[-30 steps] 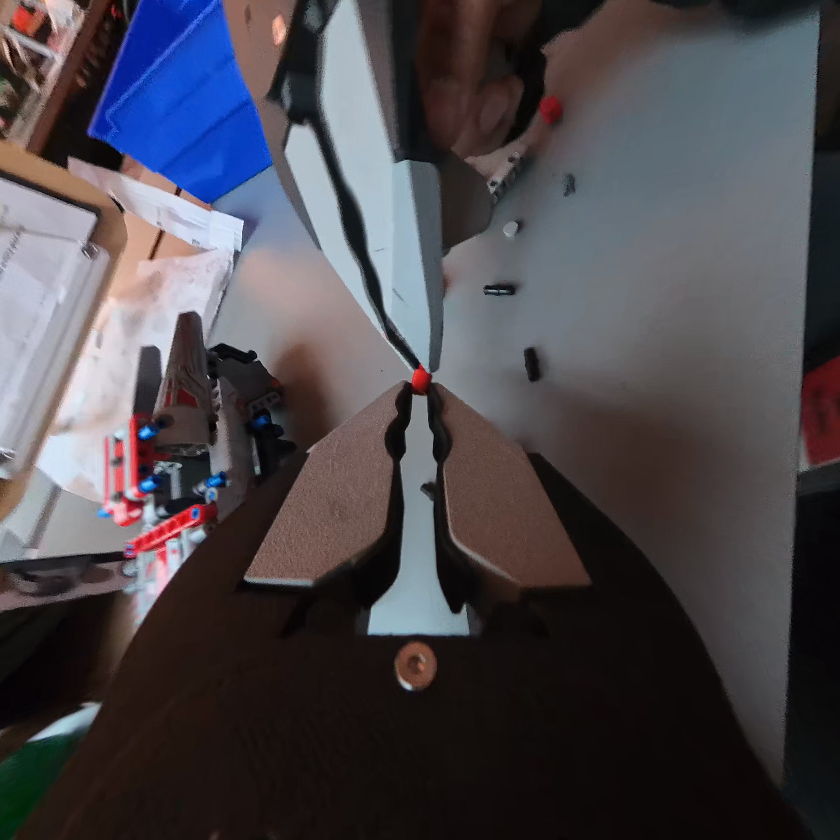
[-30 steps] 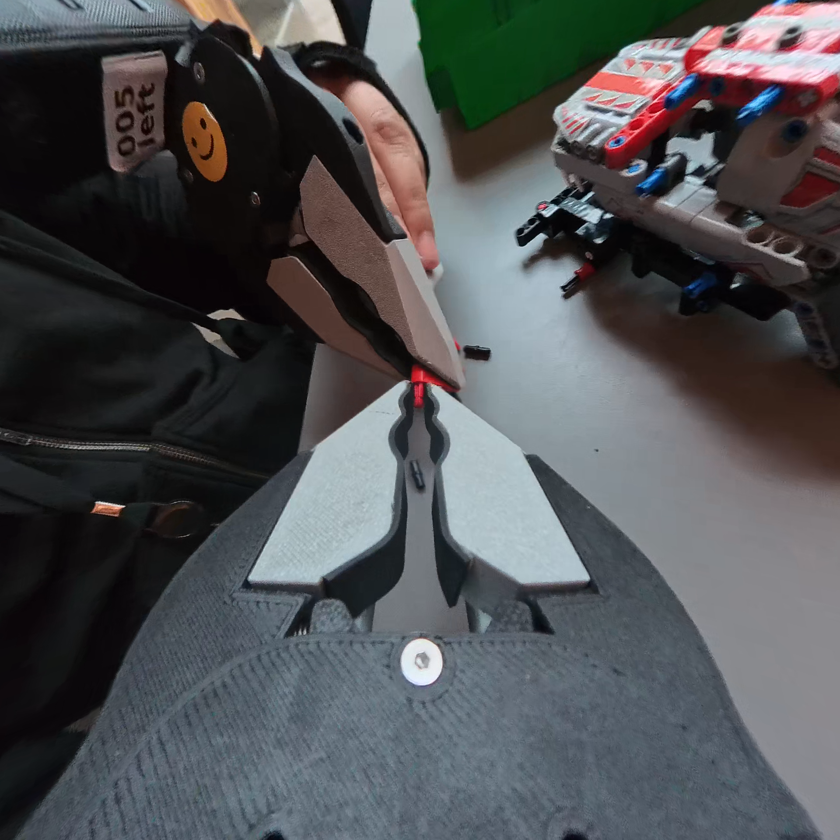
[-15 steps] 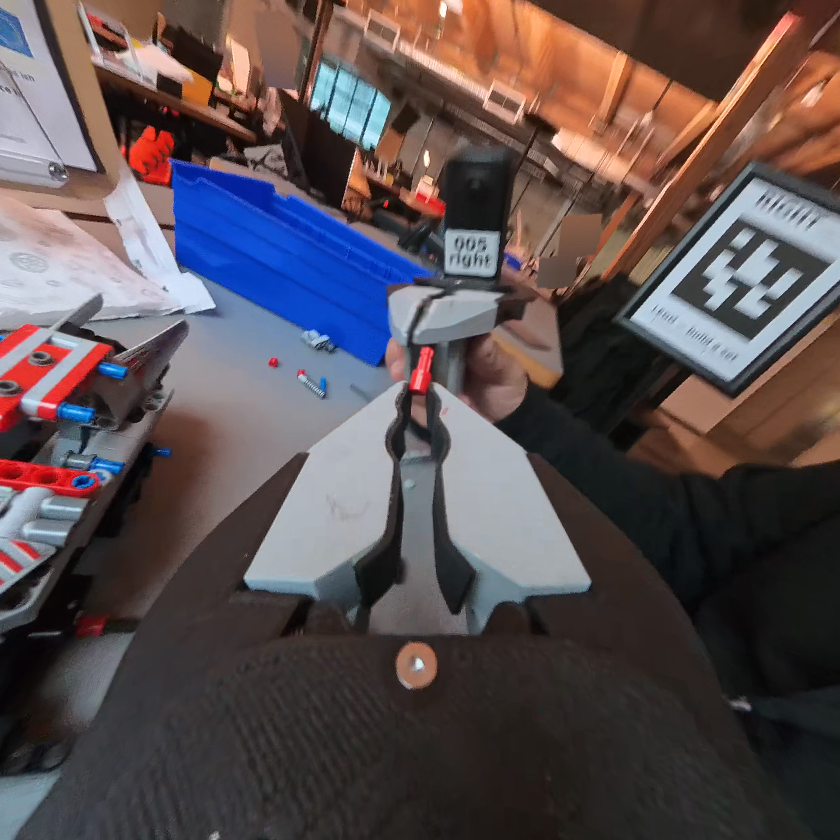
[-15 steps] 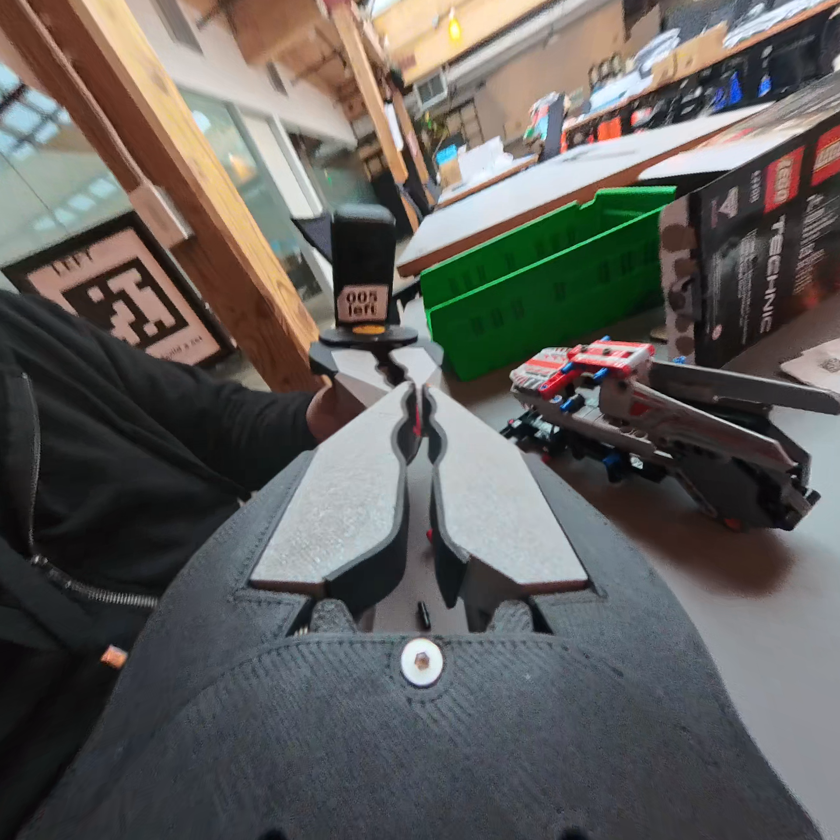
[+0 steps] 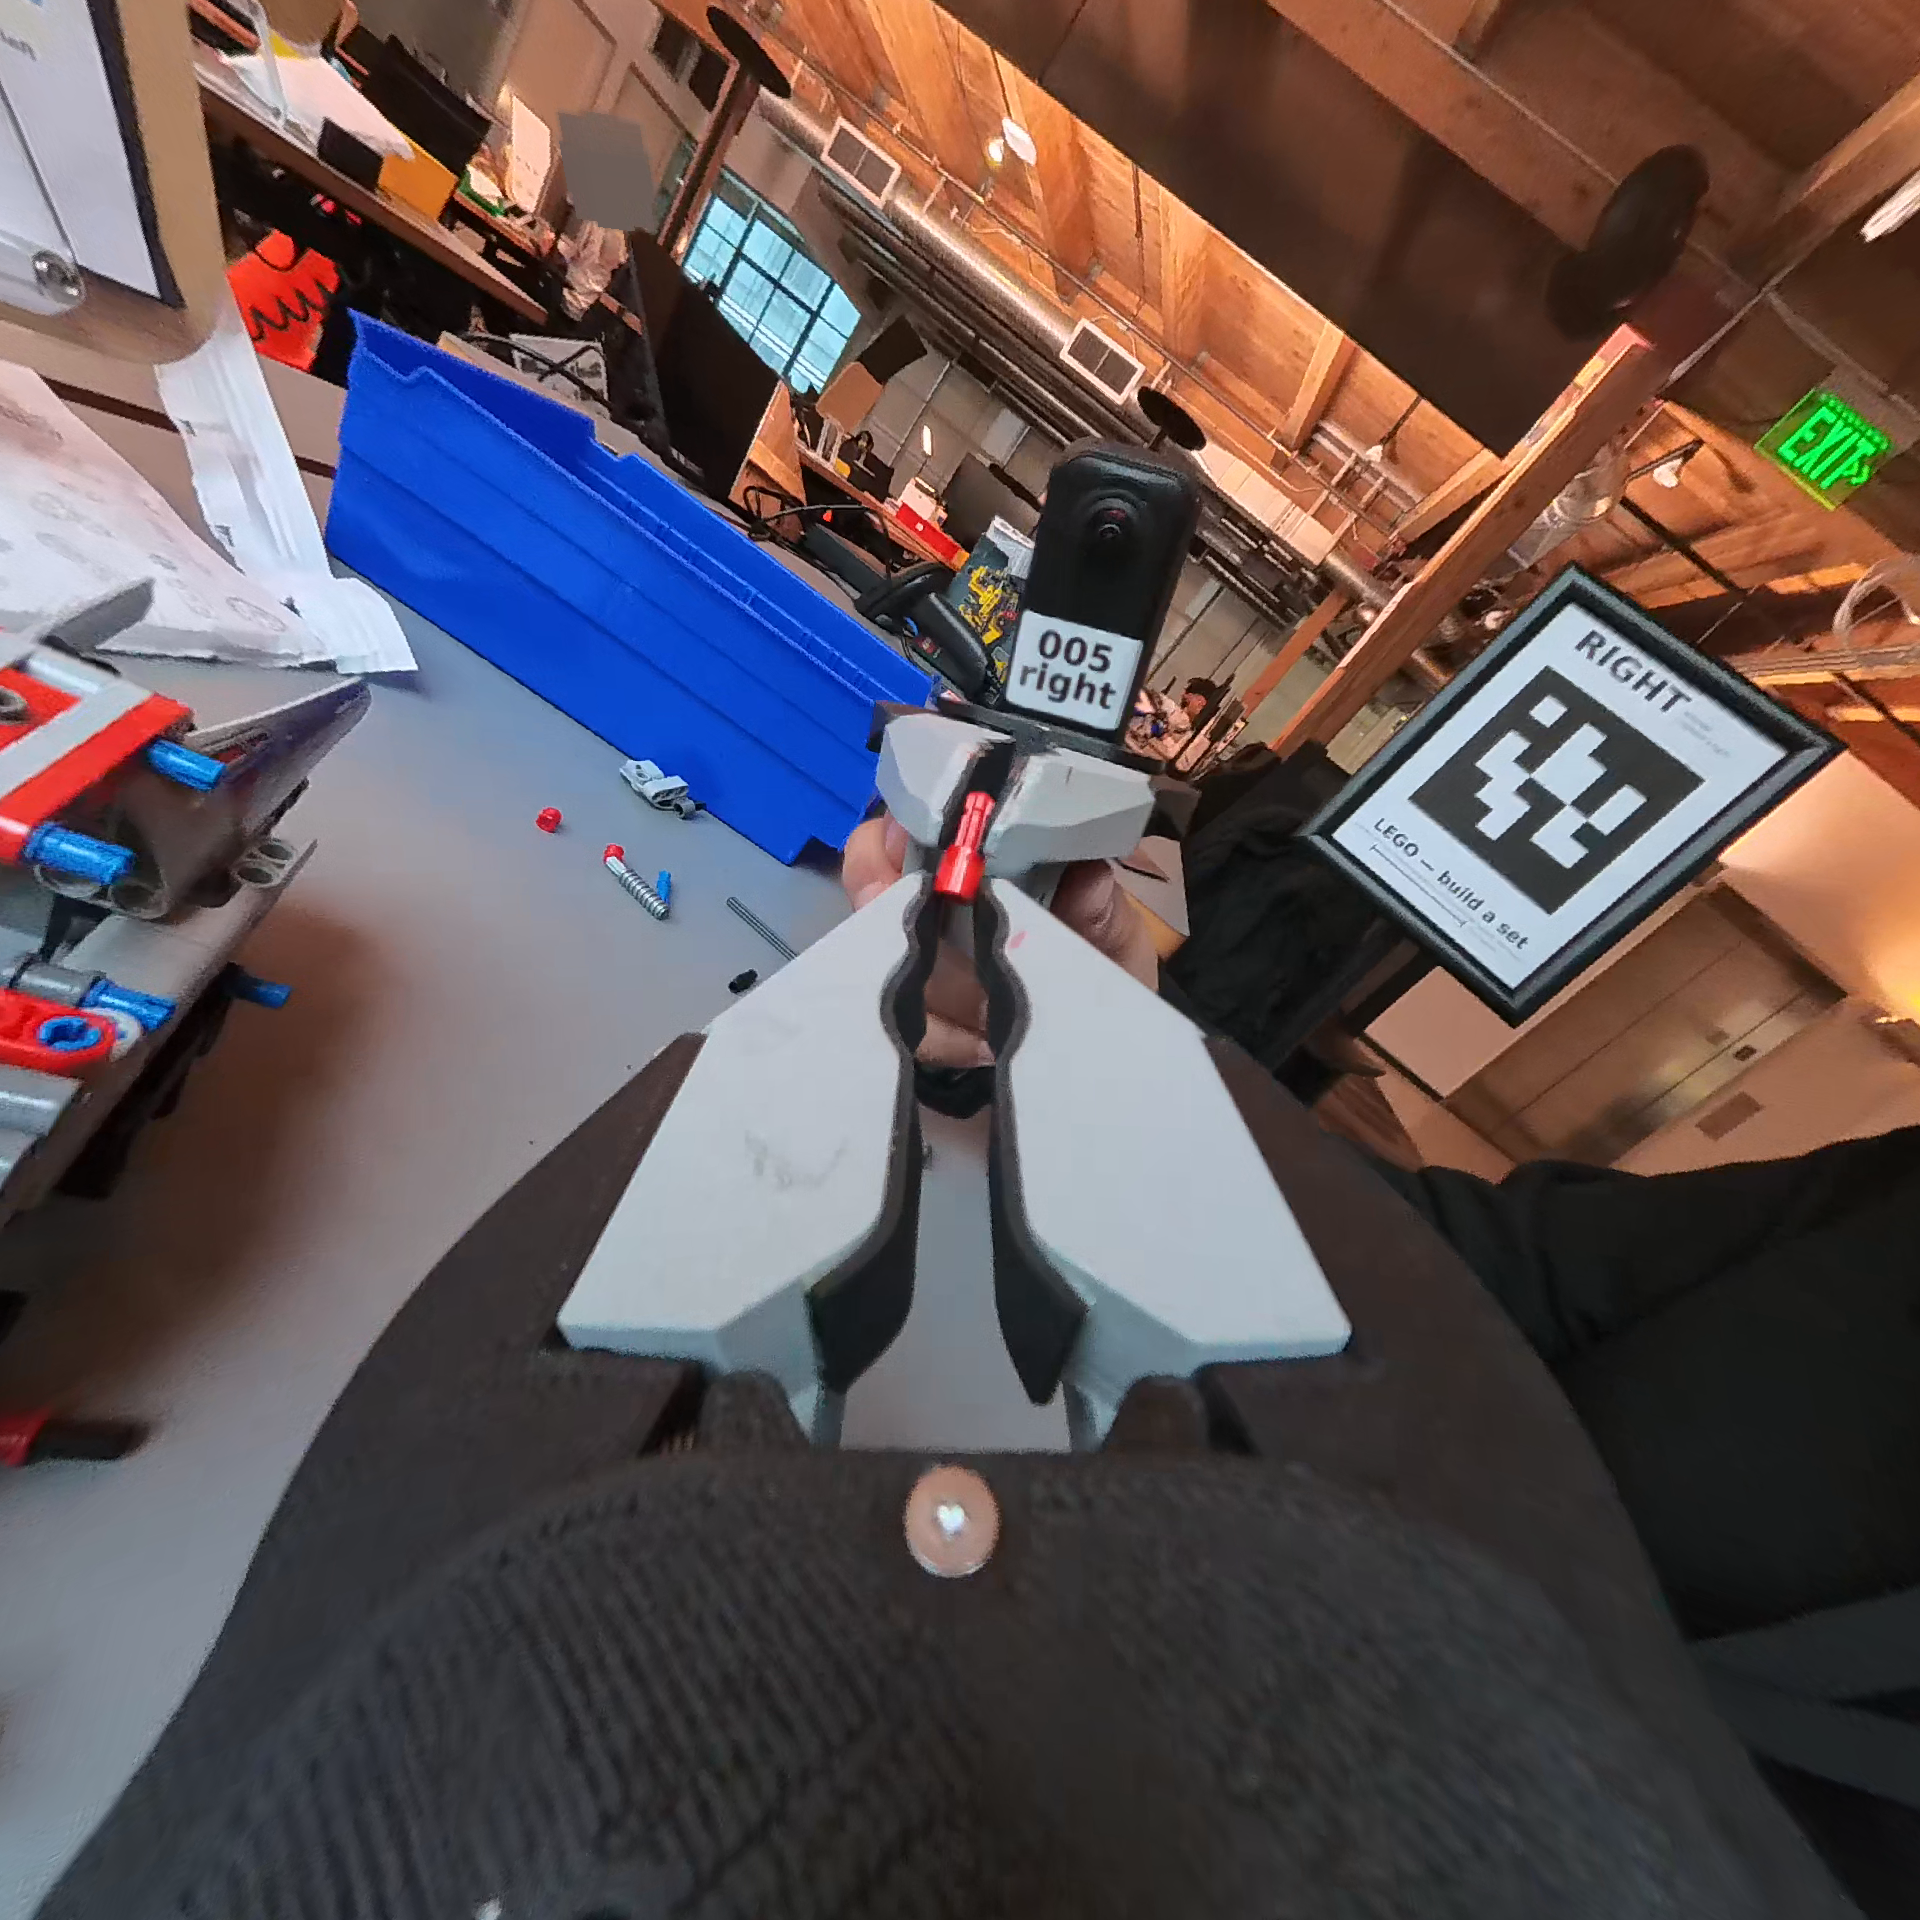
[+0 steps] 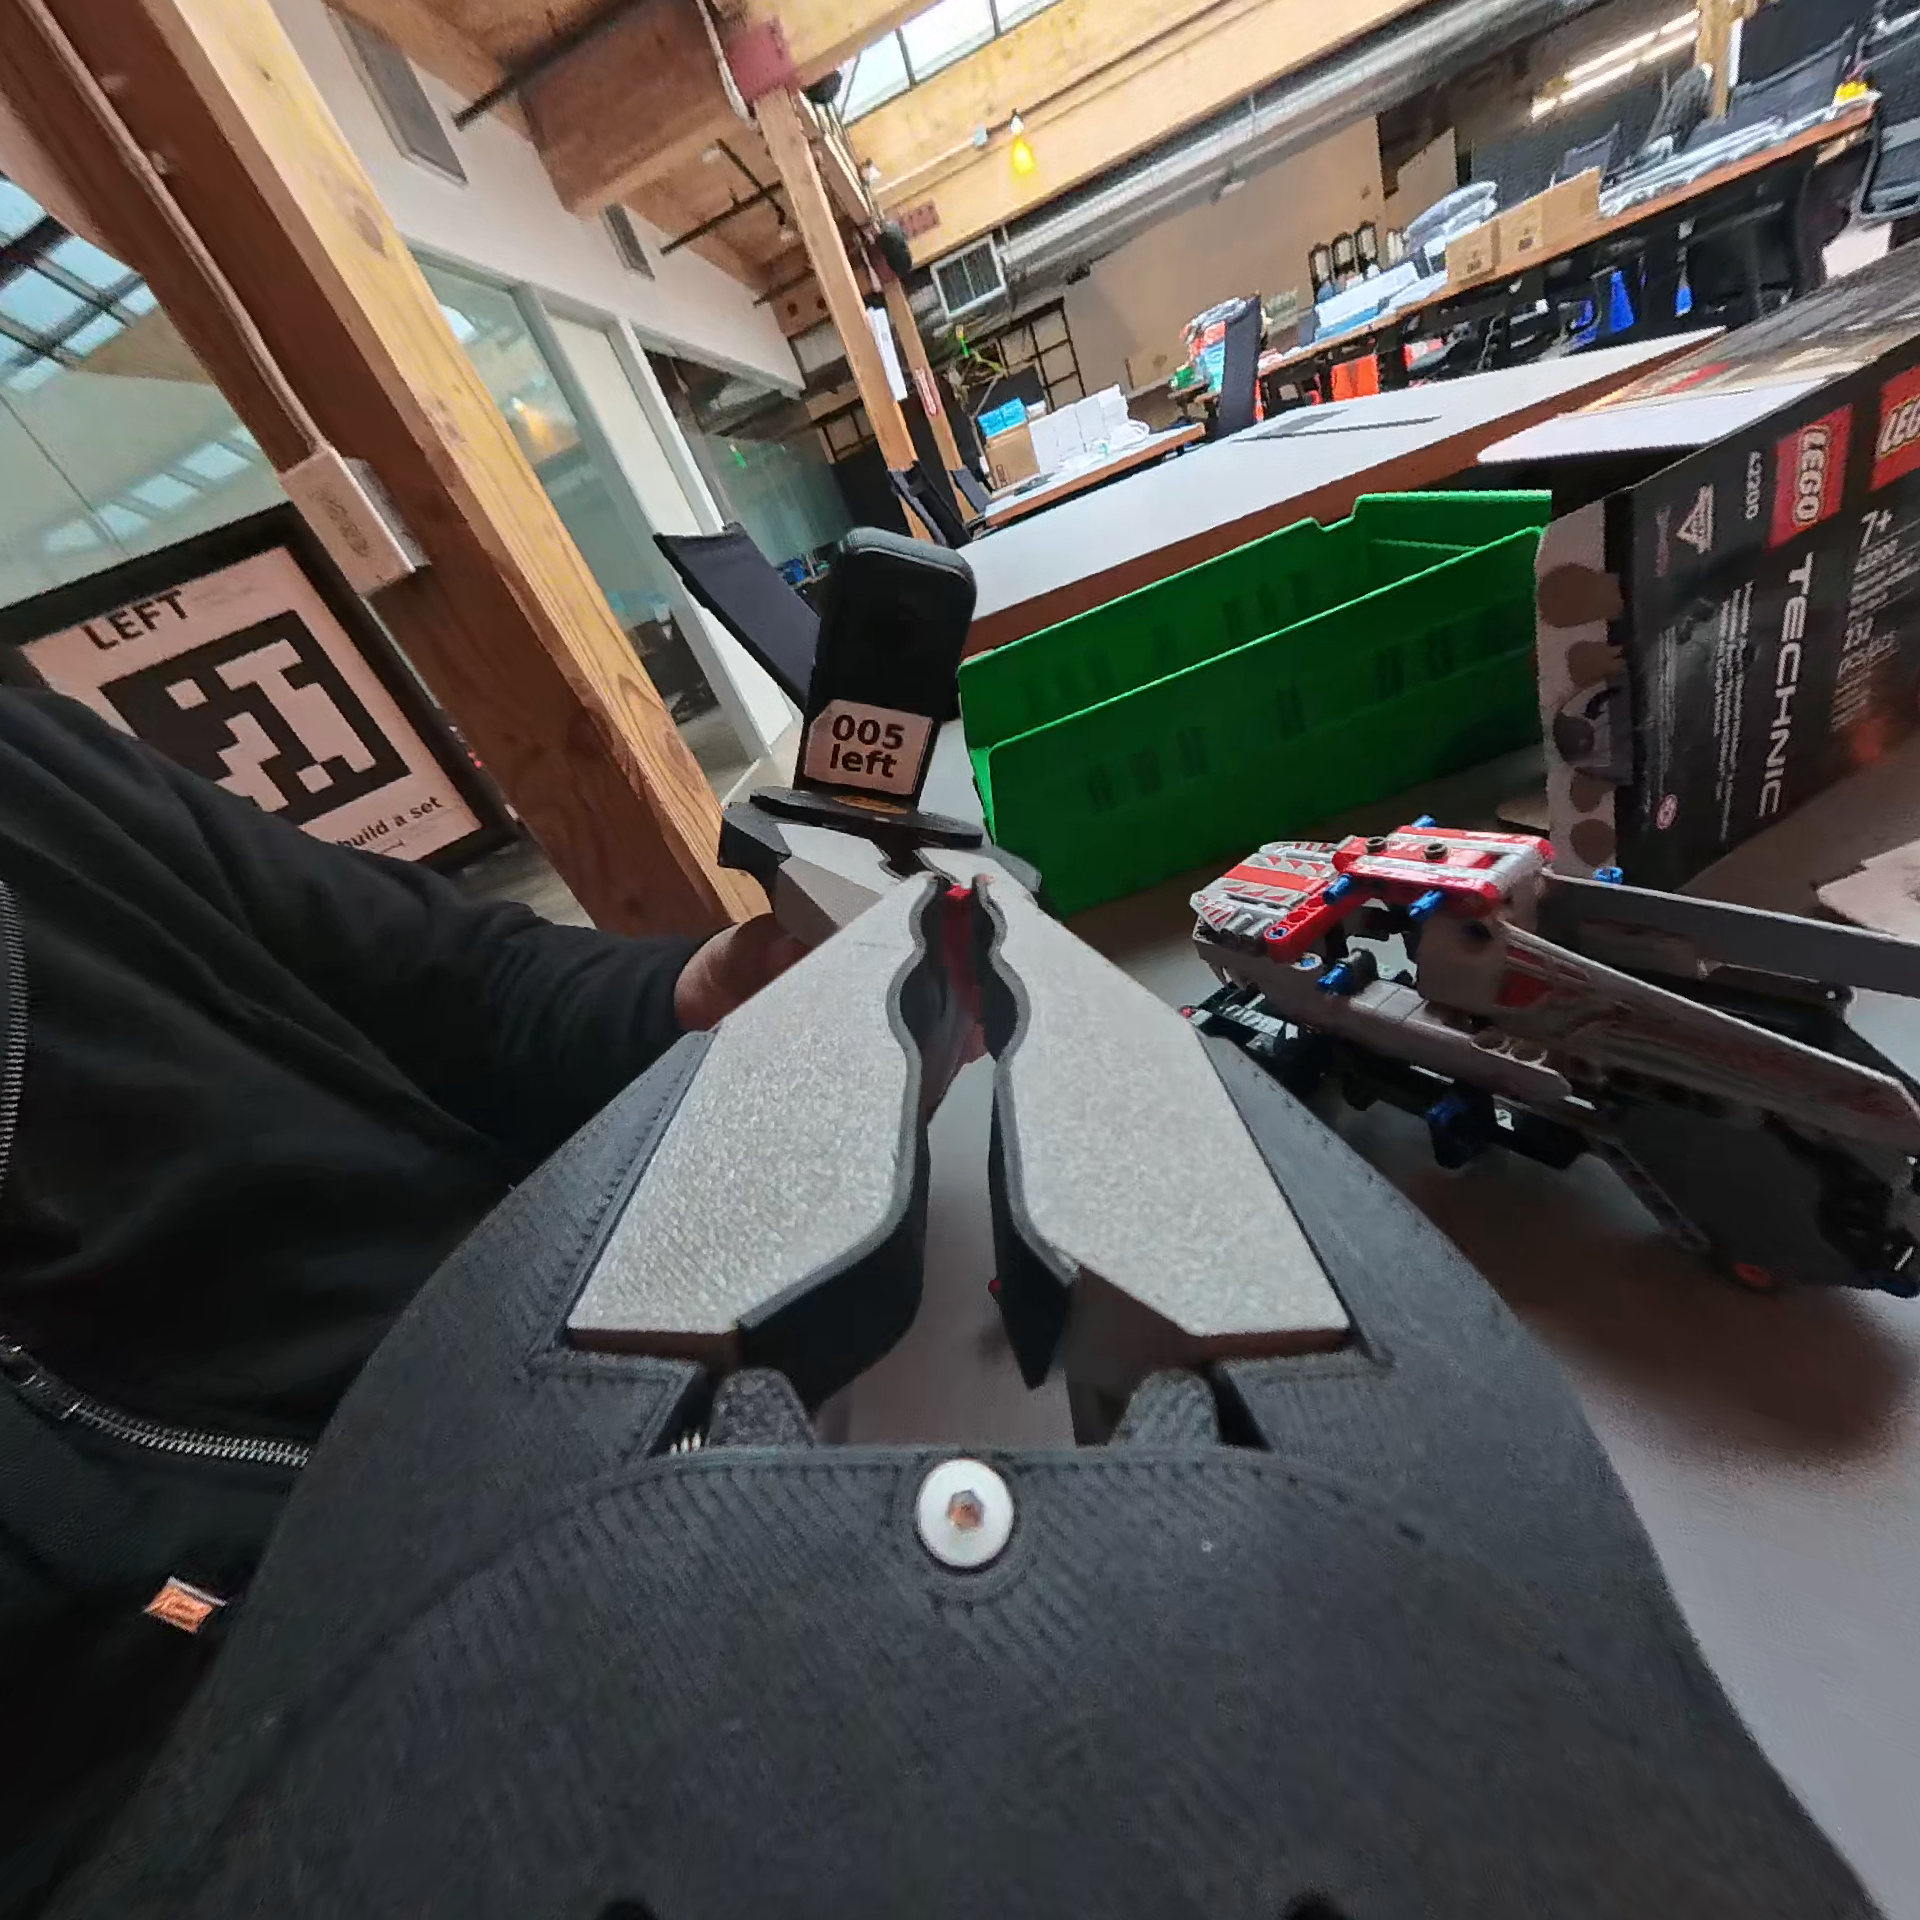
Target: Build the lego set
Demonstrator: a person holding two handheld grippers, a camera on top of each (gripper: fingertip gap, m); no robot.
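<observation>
My left gripper and my right gripper meet tip to tip above the grey table. A small red pin sits between them. Its lower end is pinched in my left tips and its upper end in the right gripper's jaws. In the right wrist view the red pin shows in the narrow gap between my shut fingers, with the left gripper just beyond. The part-built red and grey vehicle stands on the table; it also shows at the left of the left wrist view.
A blue bin and loose small parts lie beyond the left gripper. A green bin and the black set box stand behind the vehicle. Paper sheets lie at the far left. A person's sleeves hold both grippers. Both grippers' tips are close together, under 4 cm apart.
A second ago both grippers pointed down at the table with the red pin between their tips. They have since swung up level, still joined on the pin, and barely moved in the last half second.
</observation>
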